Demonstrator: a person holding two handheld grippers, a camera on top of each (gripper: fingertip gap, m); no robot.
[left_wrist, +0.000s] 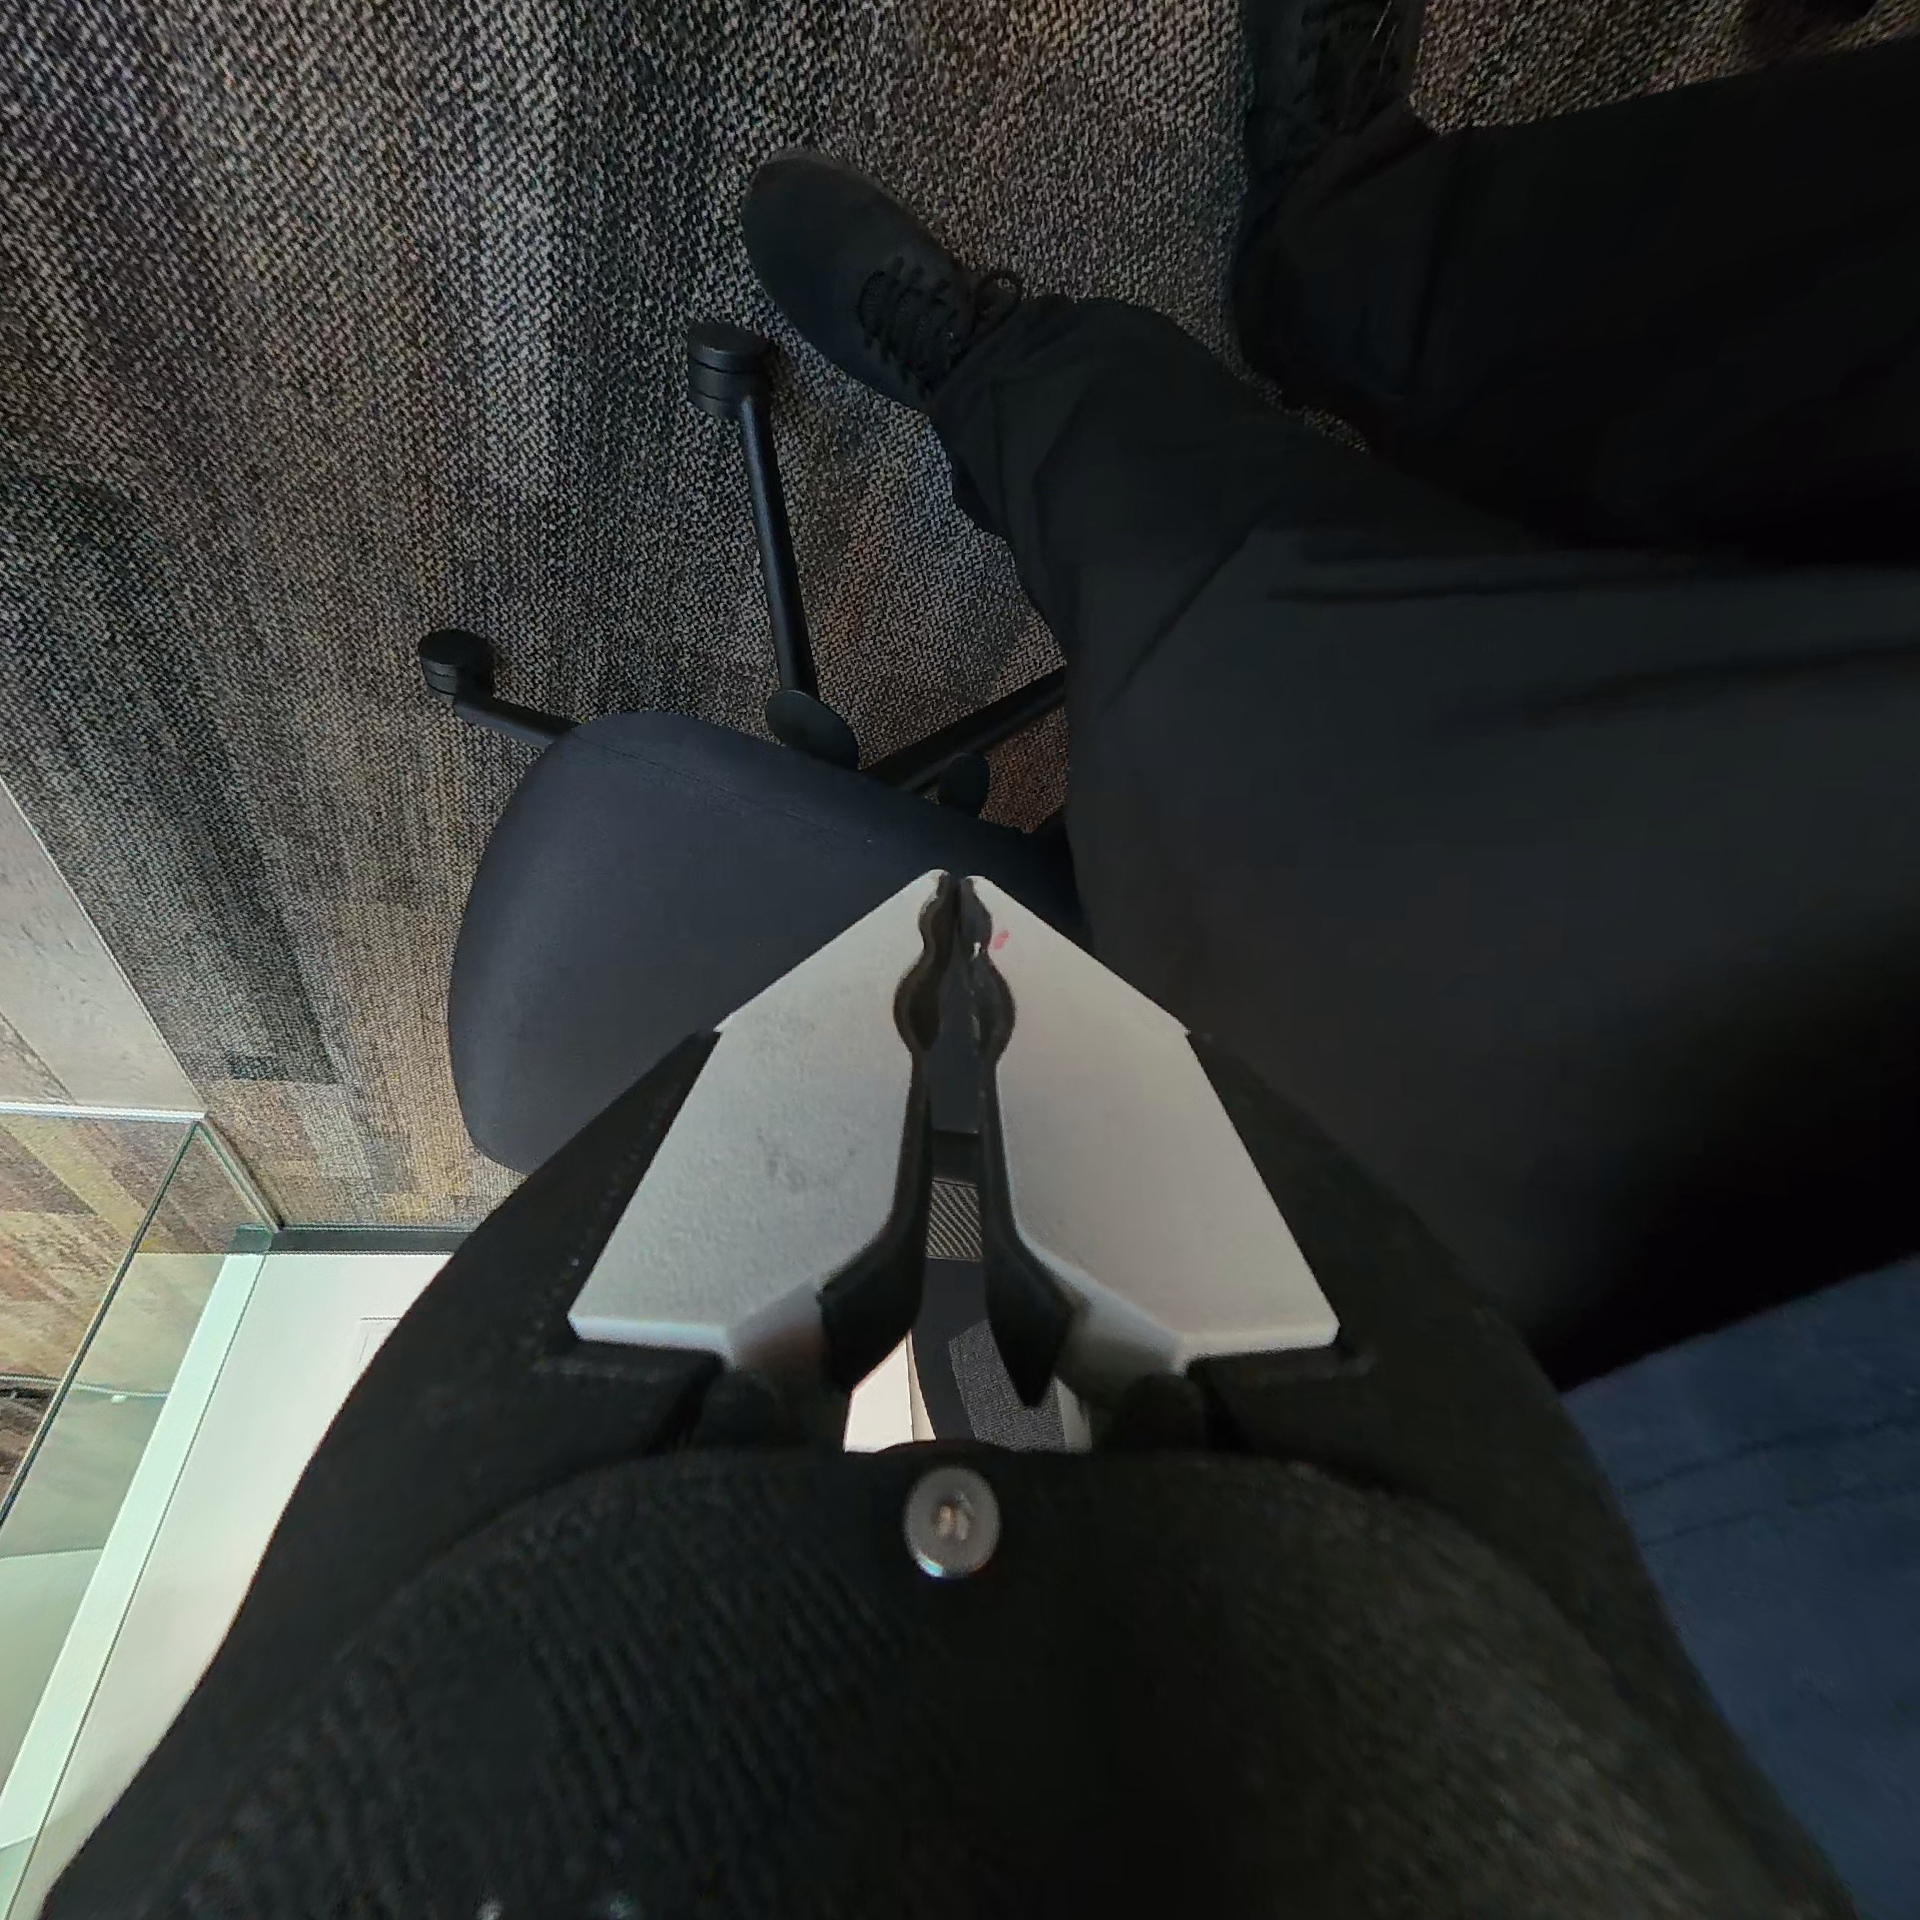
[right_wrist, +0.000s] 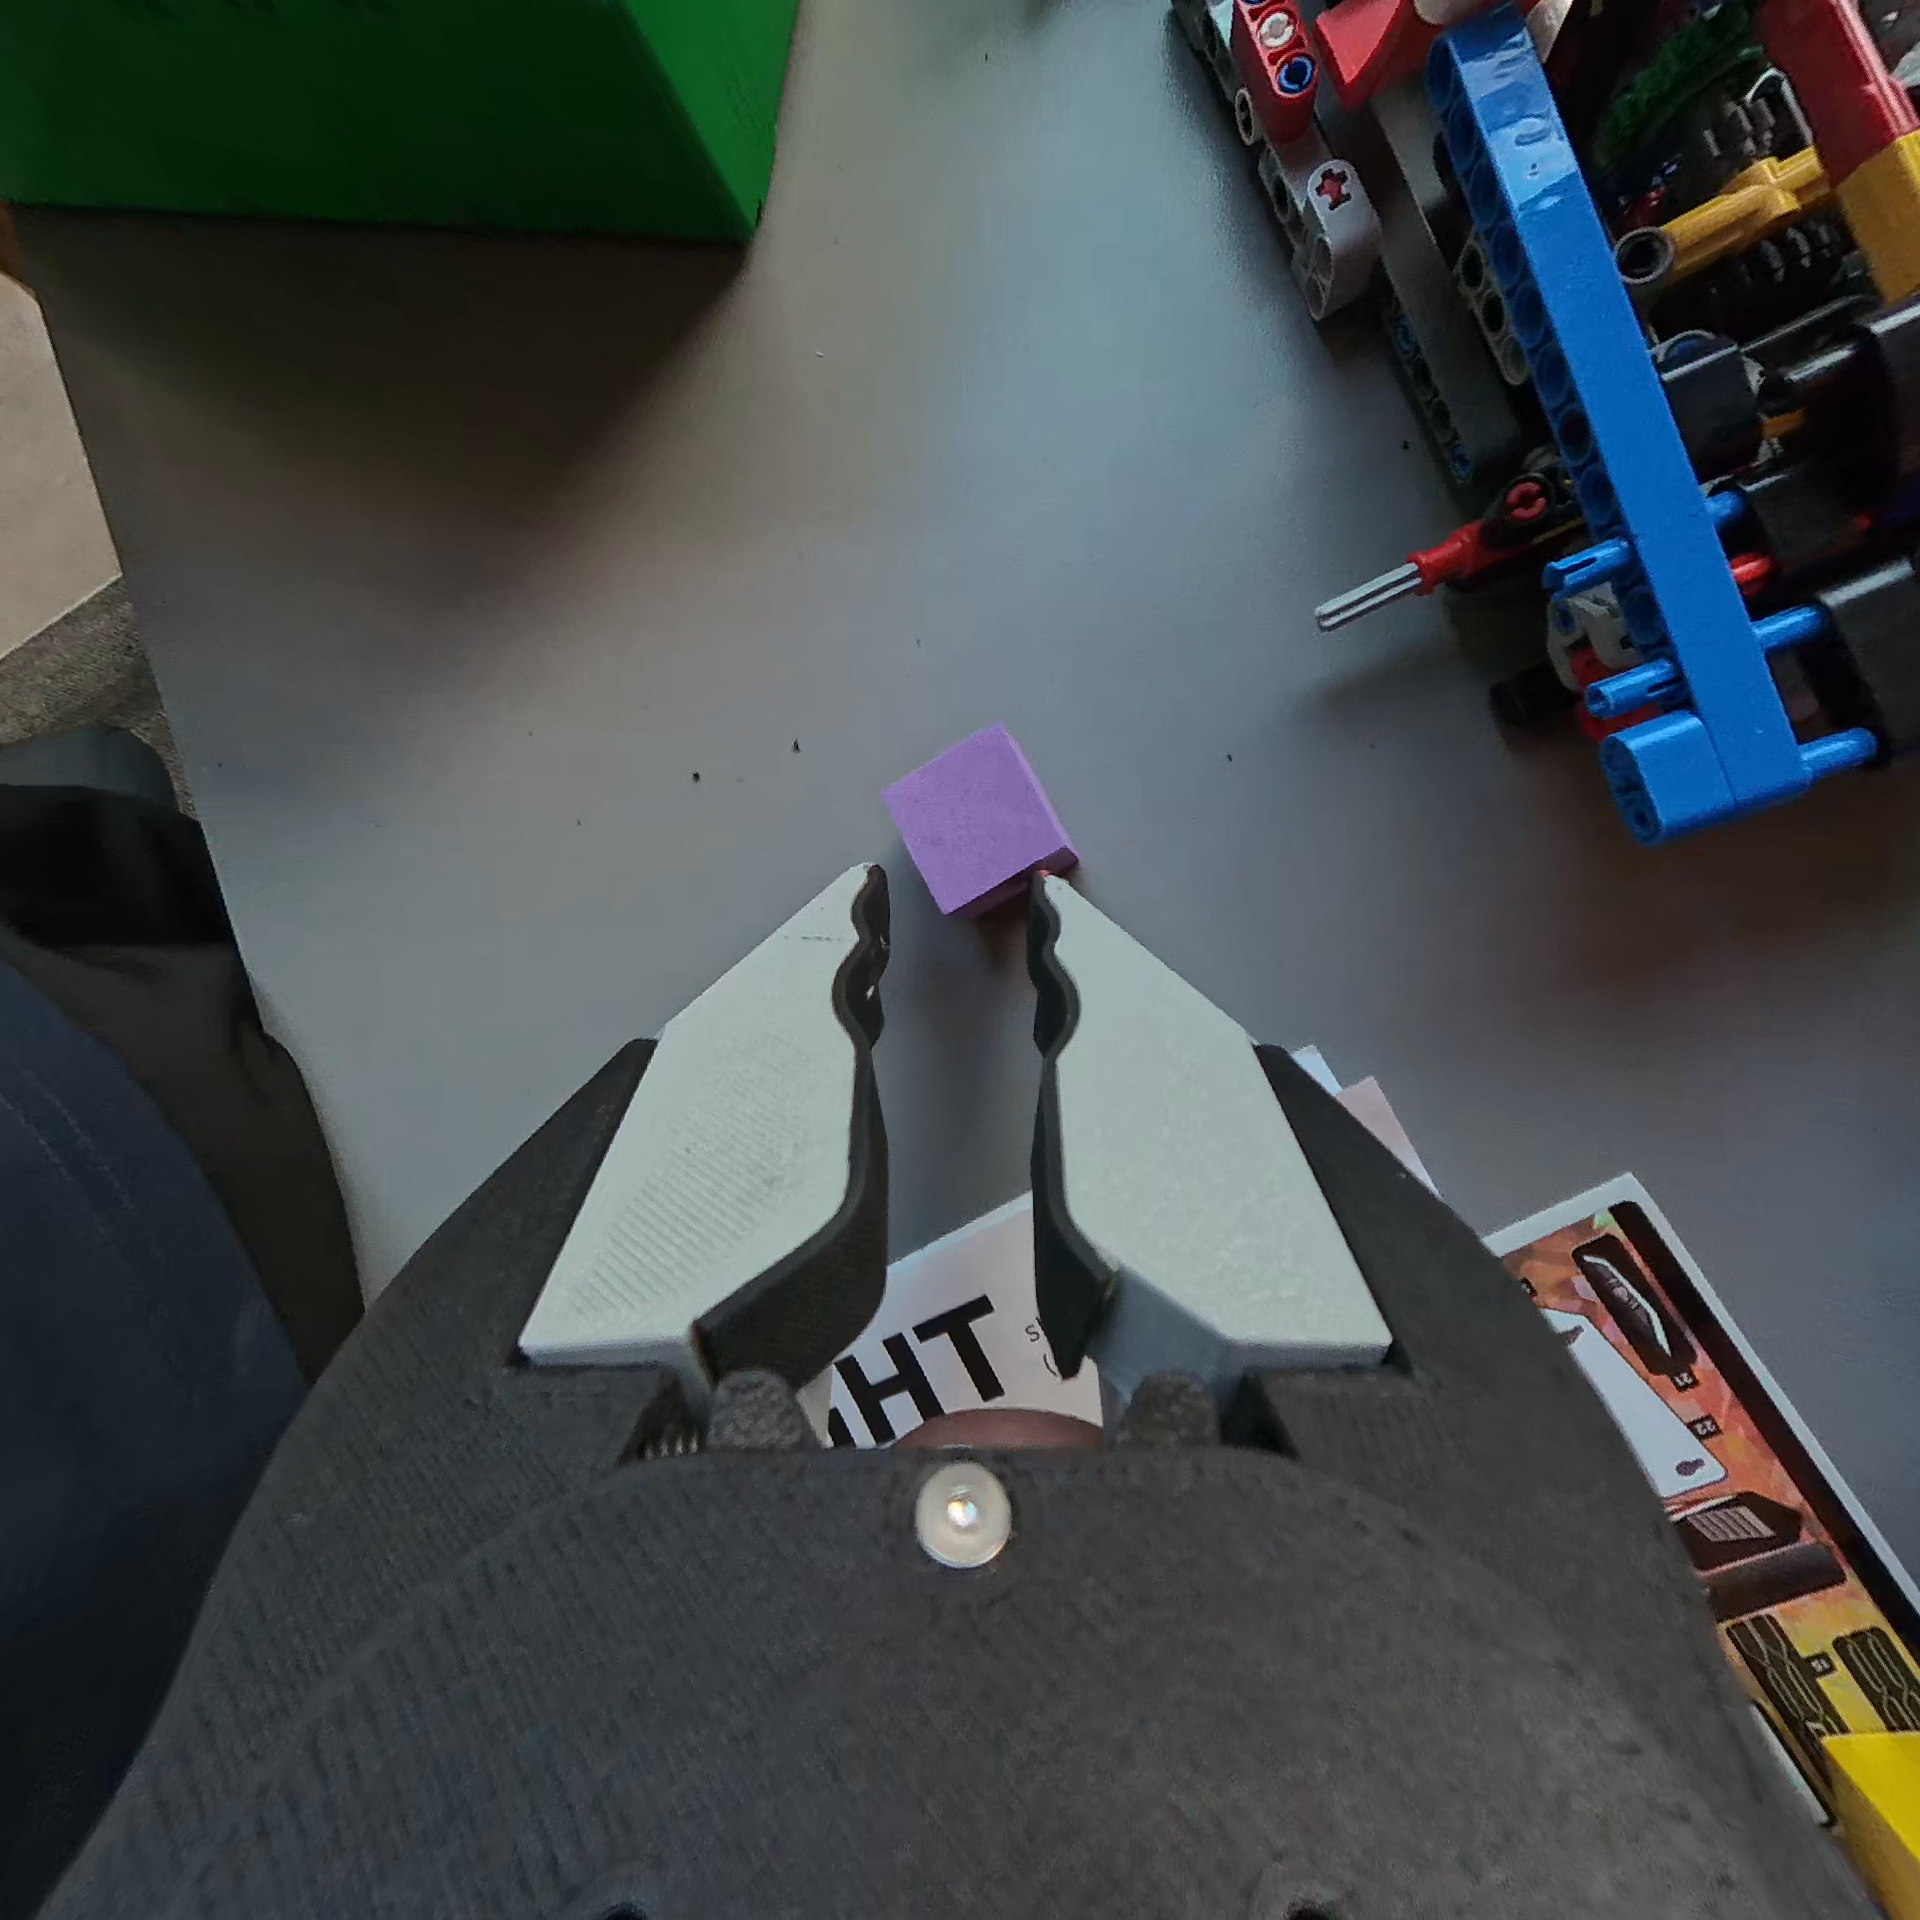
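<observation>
While the left tool (left_wrist: 954, 885) is hanging closed over a black padded chair seat (left_wrist: 665, 894), the right tool (right_wrist: 961, 878) is hovering narrowly open, the small purple foam cube (right_wrist: 971, 816), seemingly light and squashy, sitting just ahead on the grey surface (right_wrist: 623, 520), its flat sides best for gripping.

One purple cube (right_wrist: 977, 821) sits on the worktop (right_wrist: 623, 520), with one green box (right_wrist: 416, 104) at the far corner. One brick-built model (right_wrist: 1621, 395) stands alongside. Printed sheets (right_wrist: 1704, 1455) number two or perhaps three; they overlap and are partly hidden. Below: one office chair (left_wrist: 665, 914), two black shoes (left_wrist: 873, 270), and two hand-held grippers (left_wrist: 956, 883) (right_wrist: 961, 878).
</observation>
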